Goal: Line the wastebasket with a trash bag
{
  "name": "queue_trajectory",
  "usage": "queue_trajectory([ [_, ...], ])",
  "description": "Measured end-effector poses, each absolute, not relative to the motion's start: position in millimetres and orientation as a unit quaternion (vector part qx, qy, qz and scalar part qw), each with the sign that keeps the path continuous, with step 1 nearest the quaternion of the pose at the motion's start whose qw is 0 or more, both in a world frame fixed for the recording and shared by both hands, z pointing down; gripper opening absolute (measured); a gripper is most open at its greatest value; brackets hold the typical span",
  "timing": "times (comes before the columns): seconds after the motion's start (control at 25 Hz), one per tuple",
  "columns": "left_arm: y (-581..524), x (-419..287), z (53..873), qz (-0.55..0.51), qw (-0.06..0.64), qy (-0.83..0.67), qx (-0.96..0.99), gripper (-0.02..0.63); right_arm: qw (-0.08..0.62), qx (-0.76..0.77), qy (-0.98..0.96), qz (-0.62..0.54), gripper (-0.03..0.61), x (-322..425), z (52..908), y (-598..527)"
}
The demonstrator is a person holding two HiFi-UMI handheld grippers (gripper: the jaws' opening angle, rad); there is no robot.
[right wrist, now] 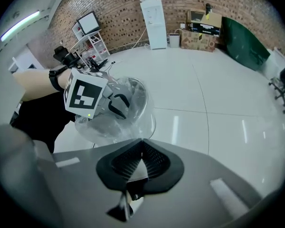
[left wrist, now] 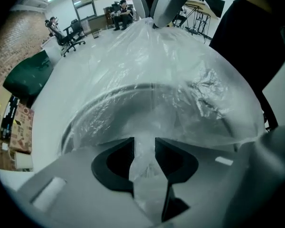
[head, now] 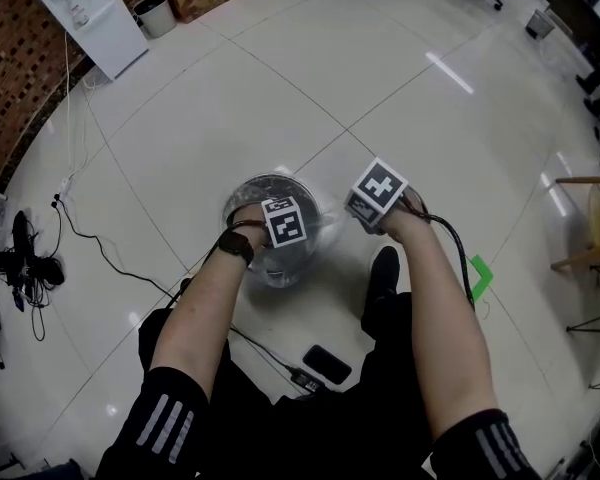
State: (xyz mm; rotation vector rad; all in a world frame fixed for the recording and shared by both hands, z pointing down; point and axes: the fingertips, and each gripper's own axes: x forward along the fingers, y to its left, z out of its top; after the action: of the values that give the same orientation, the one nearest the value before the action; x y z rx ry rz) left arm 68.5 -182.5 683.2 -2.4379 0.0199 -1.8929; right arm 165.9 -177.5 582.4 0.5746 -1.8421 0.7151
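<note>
Your left gripper [left wrist: 144, 148] points steeply down over the near side of the wastebasket [head: 242, 193]. Its jaws are set a little apart and clamped on a bunched fold of the clear trash bag [left wrist: 171, 70], with film filling the gap pad to pad.

Ahead of those jaws the bag spreads as a wrinkled sheet over the basket's round rim. The rim shows through the plastic, just beyond the fingertips.

From there the film climbs to a peak at your right gripper [right wrist: 141, 148], which sits across the basket from the left one, just off the rim's right side. The right jaws are closed tip to tip on the thin edge of the bag. The basket and the left gripper's marker cube [right wrist: 85, 95] lie ahead of them and to their left.

A dark phone [head: 327, 364] lies on the tiles [head: 280, 78] behind both grippers, near your legs.
</note>
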Motion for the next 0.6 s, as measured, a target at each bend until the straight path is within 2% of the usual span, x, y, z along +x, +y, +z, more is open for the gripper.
queue_trajectory([
  [0.36, -179.8, 68.6, 709.2, -0.624, 0.016, 0.003, -0.781, 0.178, 0.537, 0.217, -0.765, 0.281, 0.008, 150.4, 599.5, -175.8],
  [0.6, -181.6, 68.4, 652.6, -0.59, 0.016, 0.009, -0.807, 0.188, 0.517, 0.22, -0.777, 0.283, 0.008, 146.3, 586.8, -181.9],
])
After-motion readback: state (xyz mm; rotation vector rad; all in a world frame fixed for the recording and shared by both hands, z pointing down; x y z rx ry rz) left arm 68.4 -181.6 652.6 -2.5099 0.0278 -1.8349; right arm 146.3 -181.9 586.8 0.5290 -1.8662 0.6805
